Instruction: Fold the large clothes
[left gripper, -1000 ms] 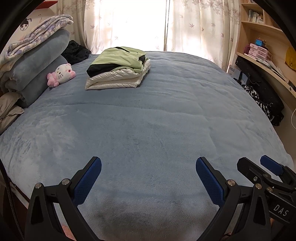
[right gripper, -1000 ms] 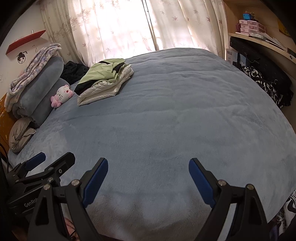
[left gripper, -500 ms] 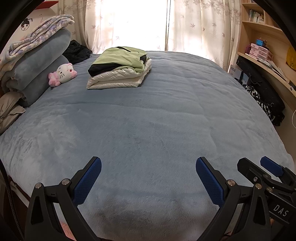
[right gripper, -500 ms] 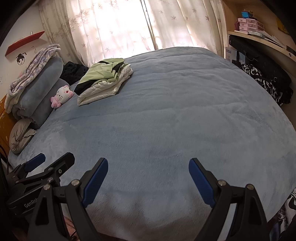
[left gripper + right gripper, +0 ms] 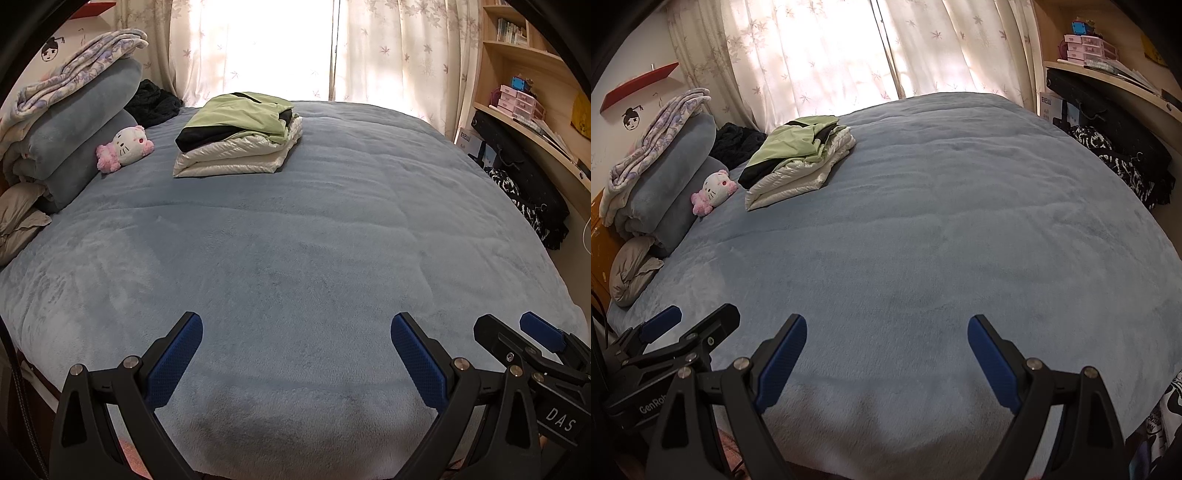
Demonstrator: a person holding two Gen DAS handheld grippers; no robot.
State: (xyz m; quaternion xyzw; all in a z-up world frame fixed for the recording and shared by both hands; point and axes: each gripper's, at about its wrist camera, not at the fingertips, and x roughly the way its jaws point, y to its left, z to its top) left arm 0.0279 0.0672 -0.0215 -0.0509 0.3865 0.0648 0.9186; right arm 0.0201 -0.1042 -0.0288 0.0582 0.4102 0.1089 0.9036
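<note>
While both my left gripper point(image 5: 293, 354) and right gripper point(image 5: 886, 354) hang wide open and empty over the blue bedspread point(image 5: 295, 240), the folded clothes stack point(image 5: 236, 136) sits far off at eleven o'clock. It looks soft, puffy and slippery; I'd pinch under its near edge.

The left gripper point(image 5: 295, 354) points forward and downward, its blue-padded fingers point(image 5: 173, 360) spread wide with nothing between them. The right gripper point(image 5: 886, 356) sits just beside it at the same downward tilt, its jaws equally wide apart and empty. Each shows at the edge of the other's view.
</note>
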